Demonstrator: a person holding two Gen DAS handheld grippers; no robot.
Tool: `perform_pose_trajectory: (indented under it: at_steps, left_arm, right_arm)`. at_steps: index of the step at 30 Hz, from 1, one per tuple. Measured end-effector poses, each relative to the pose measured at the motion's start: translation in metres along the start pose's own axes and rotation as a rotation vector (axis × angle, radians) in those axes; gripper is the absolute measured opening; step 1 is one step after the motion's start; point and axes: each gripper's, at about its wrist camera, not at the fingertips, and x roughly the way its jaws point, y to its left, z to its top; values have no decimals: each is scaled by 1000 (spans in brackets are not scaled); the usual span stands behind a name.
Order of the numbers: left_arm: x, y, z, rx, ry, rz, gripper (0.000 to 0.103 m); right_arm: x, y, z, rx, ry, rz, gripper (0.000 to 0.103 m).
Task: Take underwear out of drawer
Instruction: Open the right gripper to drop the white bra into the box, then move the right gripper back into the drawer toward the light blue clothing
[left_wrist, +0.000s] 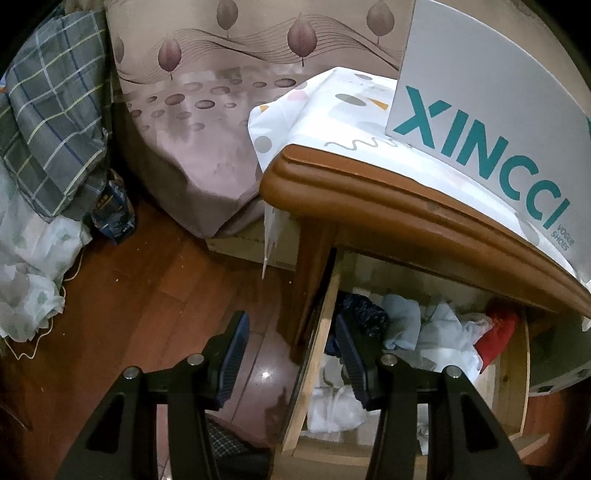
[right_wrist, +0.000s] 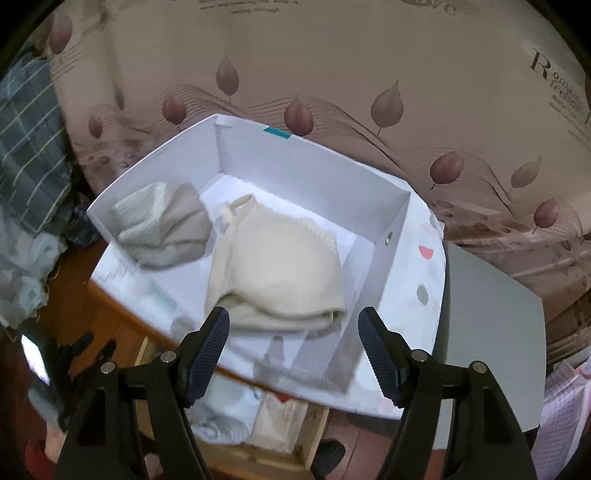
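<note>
— Grippers first: how do they sit?
— Both tilt downward. Left gripper (left_wrist: 290, 360) is spread, empty, straddling the drawer (left_wrist: 312, 354) side rail. Right gripper (right_wrist: 293, 352) is spread above the white box (right_wrist: 258, 147) on the surface (right_wrist: 122, 314).
— Underwear?
— Cream underwear (right_wrist: 275, 269) lies inside that box, seen only from the right wrist; the left shows clothes (left_wrist: 436, 328) remaining in the drawer.
</note>
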Motion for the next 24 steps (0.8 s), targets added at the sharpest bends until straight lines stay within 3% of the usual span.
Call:
perform_pose_trajectory:
  at_steps: [5, 11, 24]
  left_arm:
    - [1, 0, -1, -1, 15, -10, 50]
    - [2, -3, -2, 20, 25, -13, 50]
    - [11, 10, -2, -41, 80, -53, 50]
  right_arm:
    - [-22, 3, -35, -26, 16, 34, 70]
    - [-17, 20, -86, -58, 109, 87, 73]
    - [117, 70, -166, 72, 469, 229, 74]
